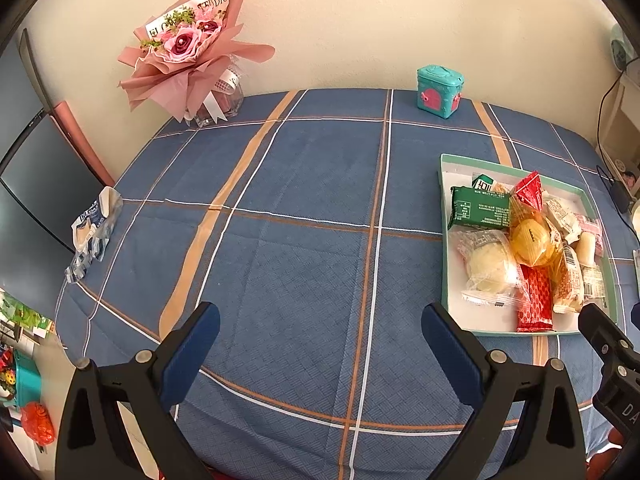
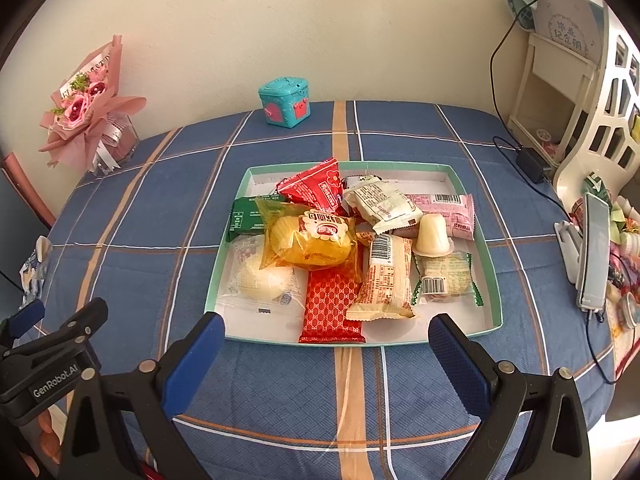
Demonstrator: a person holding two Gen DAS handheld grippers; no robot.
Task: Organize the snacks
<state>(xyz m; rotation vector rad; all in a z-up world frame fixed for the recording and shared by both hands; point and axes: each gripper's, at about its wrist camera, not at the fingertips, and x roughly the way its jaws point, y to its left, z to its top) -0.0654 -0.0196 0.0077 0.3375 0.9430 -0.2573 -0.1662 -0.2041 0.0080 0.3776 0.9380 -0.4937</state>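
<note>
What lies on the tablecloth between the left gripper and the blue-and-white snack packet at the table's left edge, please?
Nothing: in the left wrist view, only bare tablecloth separates the open left gripper from the packet.

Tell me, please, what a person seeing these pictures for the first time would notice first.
Most striking is the shallow green-rimmed tray on the blue checked tablecloth, heaped with wrapped snacks, a yellow packet on top. At the back left, against the wall, a pink bouquet stands out, with a small teal box further right. Both grippers, left and right, are open and empty.
</note>
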